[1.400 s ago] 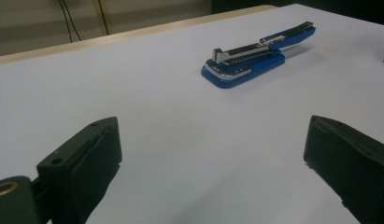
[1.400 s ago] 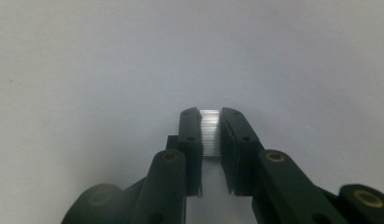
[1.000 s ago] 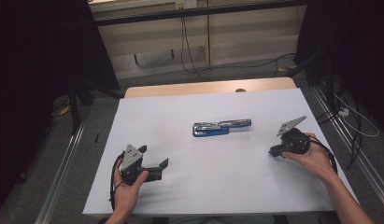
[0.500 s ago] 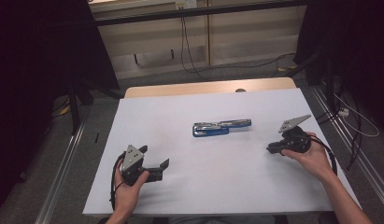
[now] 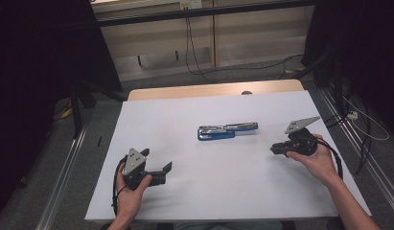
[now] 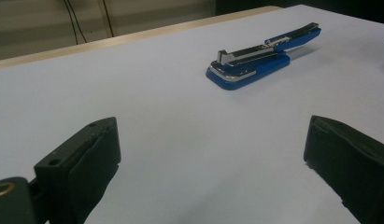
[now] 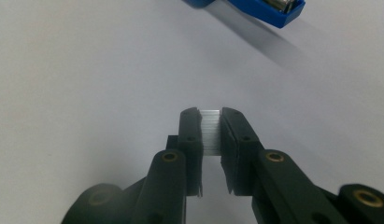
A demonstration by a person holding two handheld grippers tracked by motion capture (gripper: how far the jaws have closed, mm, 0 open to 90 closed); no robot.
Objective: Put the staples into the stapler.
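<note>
At the near left of the white table (image 5: pixel 281 191), the left gripper (image 5: pixel 167 171) rests with its jaws spread wide and nothing between them. Farther right, the right gripper (image 7: pixel 210 122) pinches a strip of staples (image 7: pixel 210 130) between its pads. Beyond both, mid-table, lies the blue stapler (image 5: pixel 226 131), swung open flat.

A strip of staples (image 7: pixel 210 130), silvery and upright, sits mid-frame; the blue stapler (image 5: pixel 226 131), swung open flat, lies centre-frame.
</note>
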